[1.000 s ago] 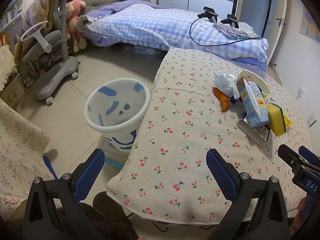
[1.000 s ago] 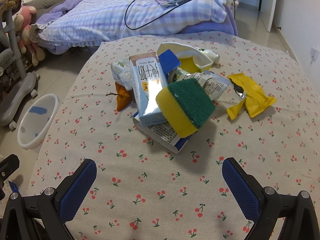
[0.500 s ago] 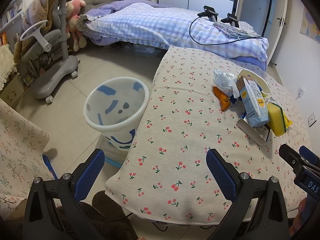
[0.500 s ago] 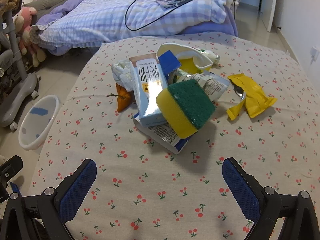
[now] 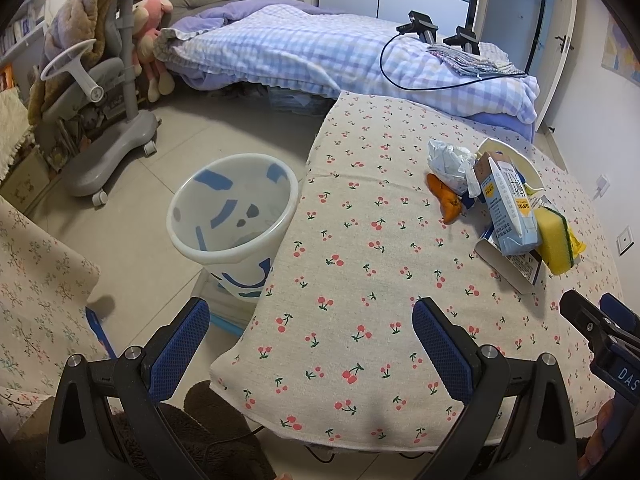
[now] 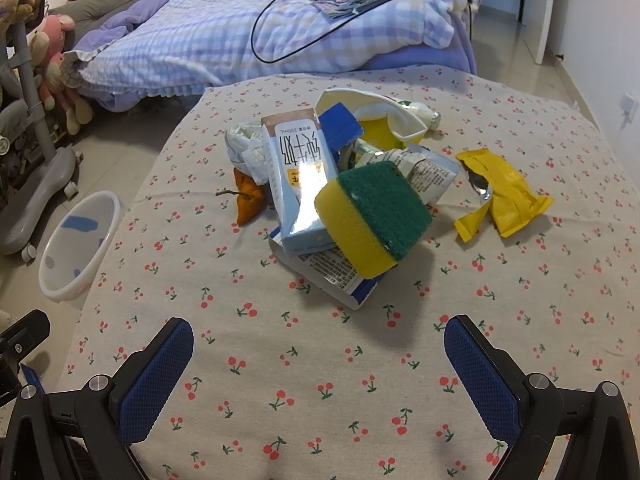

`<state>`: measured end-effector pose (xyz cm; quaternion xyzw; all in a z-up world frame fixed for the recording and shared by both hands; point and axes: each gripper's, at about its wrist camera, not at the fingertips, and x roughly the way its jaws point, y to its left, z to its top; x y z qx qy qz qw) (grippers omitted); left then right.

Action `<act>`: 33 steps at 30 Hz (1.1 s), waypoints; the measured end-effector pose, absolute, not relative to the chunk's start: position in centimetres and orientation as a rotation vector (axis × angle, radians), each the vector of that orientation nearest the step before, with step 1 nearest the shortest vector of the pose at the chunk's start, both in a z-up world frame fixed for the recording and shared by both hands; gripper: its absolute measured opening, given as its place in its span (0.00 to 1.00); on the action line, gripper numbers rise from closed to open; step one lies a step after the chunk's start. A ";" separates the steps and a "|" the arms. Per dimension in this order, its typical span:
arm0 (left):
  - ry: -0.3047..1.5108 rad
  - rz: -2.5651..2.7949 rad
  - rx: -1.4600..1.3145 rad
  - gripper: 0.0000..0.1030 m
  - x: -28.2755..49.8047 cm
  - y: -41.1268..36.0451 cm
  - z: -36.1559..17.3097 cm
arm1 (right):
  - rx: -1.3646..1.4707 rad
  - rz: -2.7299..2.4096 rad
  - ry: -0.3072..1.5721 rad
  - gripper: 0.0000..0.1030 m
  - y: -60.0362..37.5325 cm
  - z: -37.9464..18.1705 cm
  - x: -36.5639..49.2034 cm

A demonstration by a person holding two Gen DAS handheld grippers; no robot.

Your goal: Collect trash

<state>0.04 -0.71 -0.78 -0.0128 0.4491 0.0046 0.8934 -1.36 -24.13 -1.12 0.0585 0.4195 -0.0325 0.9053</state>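
Observation:
A pile of trash lies on the cherry-print table [image 6: 280, 360]: a yellow-green sponge [image 6: 372, 220] on a blue milk carton [image 6: 300, 184], a flat box [image 6: 336, 276] beneath, an orange peel [image 6: 248, 200], crumpled white paper [image 6: 244, 148], a white-yellow cup [image 6: 380, 116] and a yellow wrapper [image 6: 504, 196]. My right gripper [image 6: 316, 364] is open and empty, short of the pile. My left gripper [image 5: 308, 344] is open and empty over the table's near left edge. A white bin [image 5: 232, 216] with blue marks stands on the floor left of the table; the pile [image 5: 508, 204] is far right.
A bed [image 5: 340, 52] with a checked blanket, a black cable and devices stands behind the table. A grey rolling chair [image 5: 104, 120] with plush toys is at the left. A patterned cloth [image 5: 36, 300] hangs at near left. The bin [image 6: 80, 248] also shows in the right wrist view.
The left gripper's view has shifted slightly back and left; bin and table sit a little further right. The right gripper has barely moved. Both stay open.

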 end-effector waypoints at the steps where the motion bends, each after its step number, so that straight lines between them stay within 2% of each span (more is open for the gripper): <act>1: 0.932 0.009 -0.027 0.99 0.0 -0.7 -0.8 | 0.121 -0.066 0.865 1.00 -24.1 -1.1 -1.4; 10: 0.982 -0.028 -0.032 0.99 2.2 -2.1 0.0 | 0.220 -0.089 0.933 1.00 -26.9 1.0 0.3; 18: 1.068 -0.133 -0.021 0.99 6.9 -6.0 1.3 | 0.264 -0.224 0.953 1.00 -34.4 2.7 4.4; 28: 1.187 -0.298 -0.115 0.98 13.3 -12.2 0.0 | 0.377 -0.332 1.151 1.00 -42.7 -2.0 10.0; 33: 1.215 -0.377 -0.146 0.91 15.6 -15.9 -1.2 | 0.383 -0.343 1.184 1.00 -44.4 -4.1 12.0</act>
